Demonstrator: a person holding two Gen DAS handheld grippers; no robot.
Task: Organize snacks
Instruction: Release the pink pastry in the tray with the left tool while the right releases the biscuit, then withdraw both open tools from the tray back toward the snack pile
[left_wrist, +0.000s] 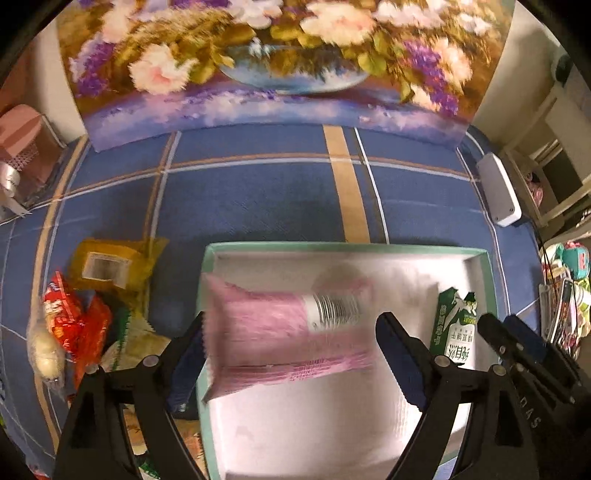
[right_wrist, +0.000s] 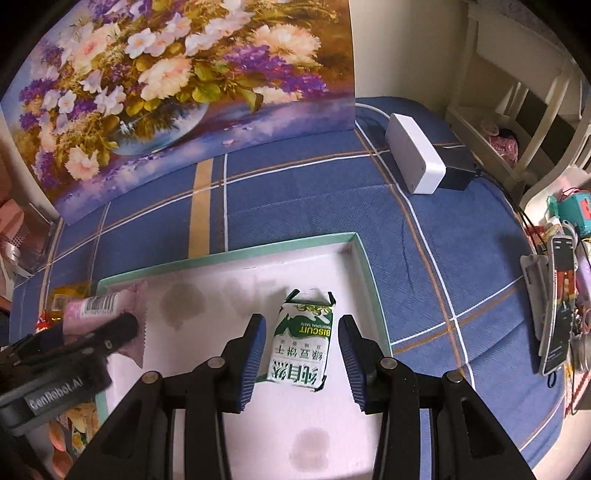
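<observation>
Left gripper: pointed steeply downward, jaws spread wide, blue pads apart. Right gripper: pointed steeply downward just beside the left, jaws parted, pads not pressing anything.

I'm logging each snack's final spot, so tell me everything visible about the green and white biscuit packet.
The green and white biscuit packet is a small sealed pouch of glossy film, green at its far end with "BISCUIT" printed there, white nearer the camera with green characters. It lies flat on the pale floor of the teal-rimmed box, near the box's right wall. The right tool straddles it; its blue pads stand clear on both sides, not touching. It looks intact. Nothing else touches it.
</observation>
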